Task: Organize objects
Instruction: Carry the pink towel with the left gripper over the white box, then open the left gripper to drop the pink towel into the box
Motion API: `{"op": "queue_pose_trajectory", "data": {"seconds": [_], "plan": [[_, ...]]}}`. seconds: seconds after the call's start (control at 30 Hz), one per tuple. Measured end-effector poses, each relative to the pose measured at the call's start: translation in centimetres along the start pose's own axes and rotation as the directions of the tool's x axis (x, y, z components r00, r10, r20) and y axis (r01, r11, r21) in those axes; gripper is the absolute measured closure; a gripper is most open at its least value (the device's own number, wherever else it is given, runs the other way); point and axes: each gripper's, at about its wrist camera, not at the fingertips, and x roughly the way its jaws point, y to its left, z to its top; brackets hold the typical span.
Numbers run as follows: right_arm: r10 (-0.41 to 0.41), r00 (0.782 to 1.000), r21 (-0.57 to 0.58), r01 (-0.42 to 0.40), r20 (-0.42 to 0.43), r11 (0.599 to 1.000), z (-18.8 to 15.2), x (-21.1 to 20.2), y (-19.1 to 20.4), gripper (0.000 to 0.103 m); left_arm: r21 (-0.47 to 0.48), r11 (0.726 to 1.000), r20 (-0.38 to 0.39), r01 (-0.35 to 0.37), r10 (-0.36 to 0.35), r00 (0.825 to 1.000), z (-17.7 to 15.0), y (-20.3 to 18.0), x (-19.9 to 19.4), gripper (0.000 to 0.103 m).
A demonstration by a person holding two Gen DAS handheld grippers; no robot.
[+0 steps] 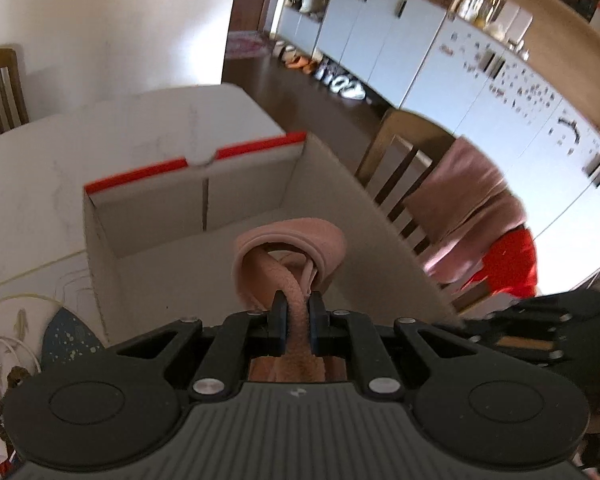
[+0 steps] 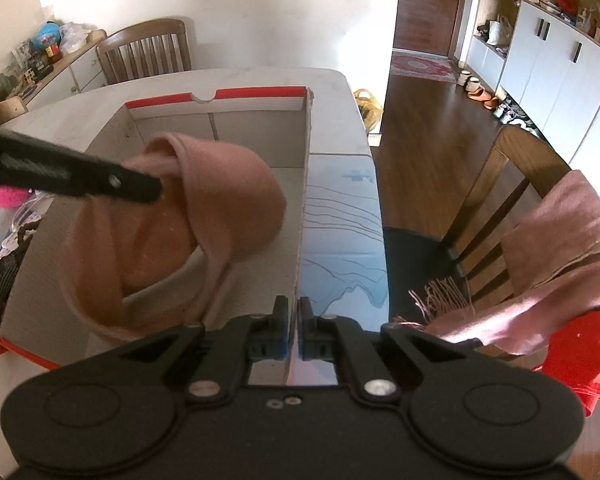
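An open cardboard box point(image 1: 140, 178) with a red-edged far wall stands on the white table point(image 1: 40, 168). My left gripper point(image 1: 299, 308) is shut on a fold of a pink fleecy garment point(image 1: 296, 240) and holds it above the inside of the box. In the right wrist view the garment point(image 2: 228, 184) hangs over the box point(image 2: 256, 120), with the left gripper point(image 2: 156, 194) reaching in from the left. My right gripper point(image 2: 294, 312) is shut on the top edge of the box's right wall point(image 2: 306, 160).
A wooden chair point(image 2: 512, 184) stands at the table's right side with a pink fringed scarf point(image 2: 560, 248) and a red cloth point(image 2: 580, 356) draped on it. A blue-lined sheet point(image 2: 340, 220) lies right of the box. Small clutter point(image 1: 4, 344) sits left of it.
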Motion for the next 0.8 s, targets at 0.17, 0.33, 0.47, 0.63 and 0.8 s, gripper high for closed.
{"op": "queue_pose_trajectory", "data": {"seconds": [0.17,0.33,0.47,0.63,0.8], "plan": [[0.004,1.000,-0.004,-0.004,-0.001,1.000,0.0,0.0,-0.1,0.100,-0.013,1.000,-0.072,-0.016,0.015,0.997,-0.8,0.5,2.3,0.093],[0.010,1.000,-0.005,-0.010,-0.002,1.000,0.0,0.0,-0.2,0.100,-0.017,0.999,-0.148,-0.039,0.036,0.988,-1.9,0.9,4.3,0.093],[0.012,1.000,-0.008,-0.012,-0.003,1.000,0.0,-0.1,-0.2,0.099,0.007,0.998,-0.181,-0.058,0.058,0.982,-2.2,0.7,5.3,0.093],[0.011,1.000,-0.014,-0.011,-0.005,1.000,0.1,0.0,-0.1,0.099,0.020,0.997,-0.186,-0.076,0.079,0.979,-2.4,0.6,5.5,0.091],[0.016,1.000,-0.017,-0.016,-0.006,1.000,0.0,0.0,-0.3,0.099,0.022,0.995,-0.162,-0.094,0.096,0.982,-2.3,0.6,4.7,0.069]]}}
